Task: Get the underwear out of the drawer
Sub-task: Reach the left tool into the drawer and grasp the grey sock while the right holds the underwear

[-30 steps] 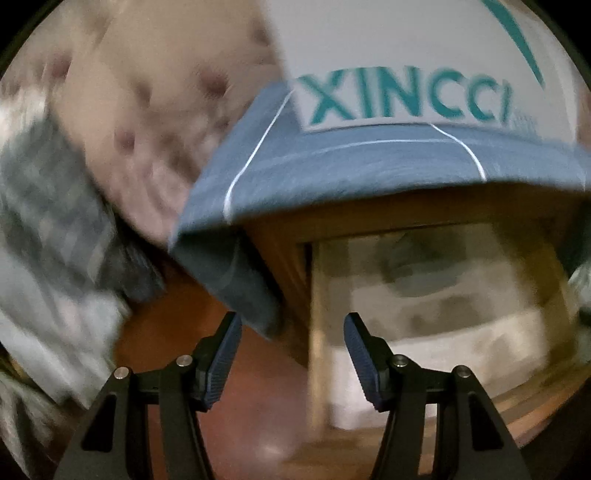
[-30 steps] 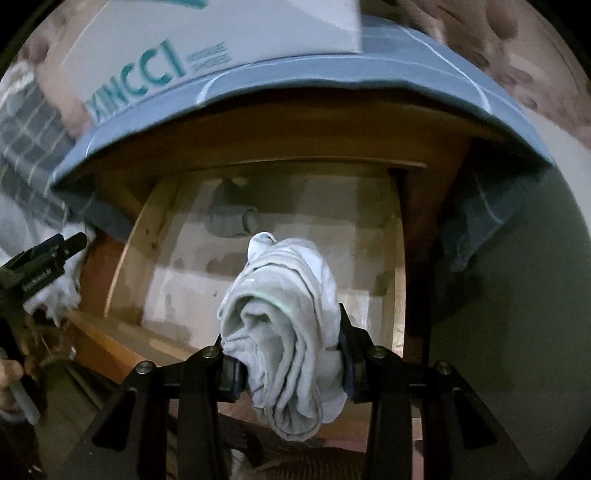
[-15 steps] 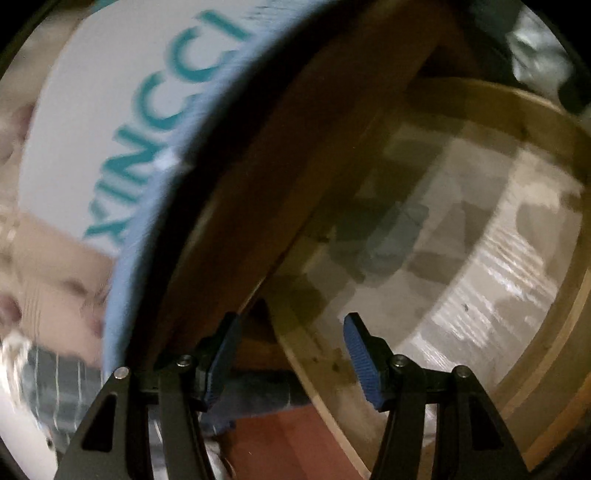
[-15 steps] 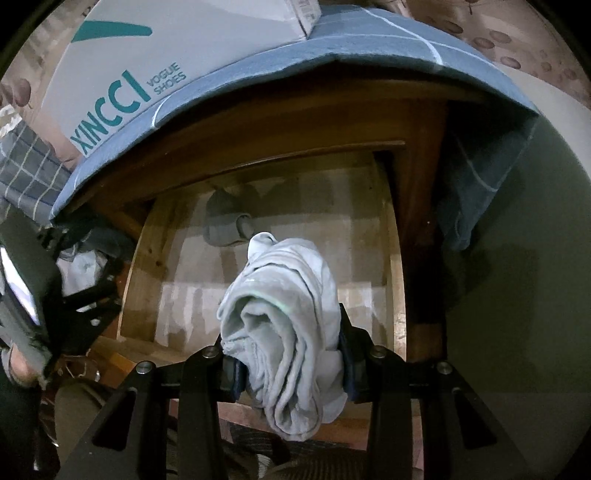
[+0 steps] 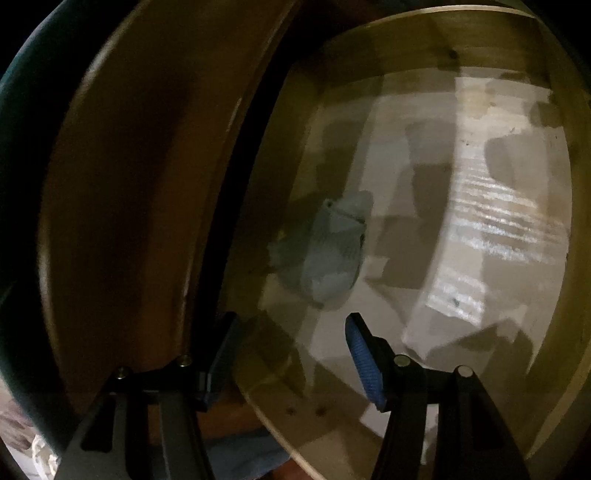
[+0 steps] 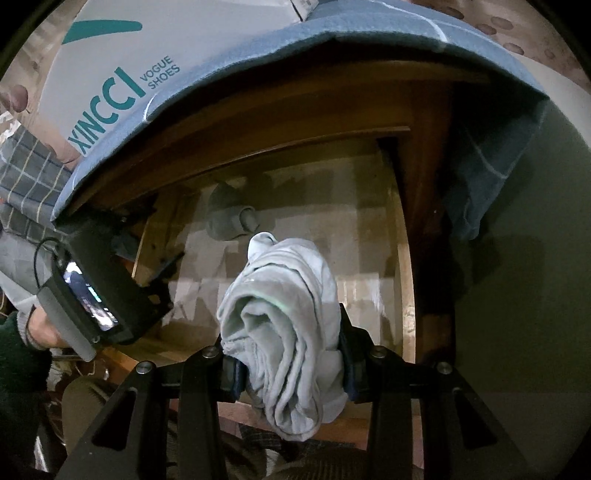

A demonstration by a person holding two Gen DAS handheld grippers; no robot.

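My right gripper (image 6: 286,354) is shut on a rolled light grey underwear (image 6: 284,325) and holds it in front of the open wooden drawer (image 6: 402,266). A second, darker grey rolled underwear (image 6: 229,218) lies at the drawer's back left; it also shows in the left wrist view (image 5: 328,251). My left gripper (image 5: 288,354) is open and empty inside the drawer (image 5: 436,22), a short way from that roll. The left gripper's body shows in the right wrist view (image 6: 99,280), reaching in from the left.
The drawer floor is lined with pale paper (image 5: 480,221). Above the drawer a blue cloth (image 6: 369,29) covers the cabinet top, with a white XINCCI shoe box (image 6: 122,74) on it. A plaid fabric (image 6: 26,177) hangs at the left.
My left gripper has swung from facing the shoe box into the drawer and now points at the darker grey roll. My right gripper has drawn back slightly, still holding the light grey underwear.
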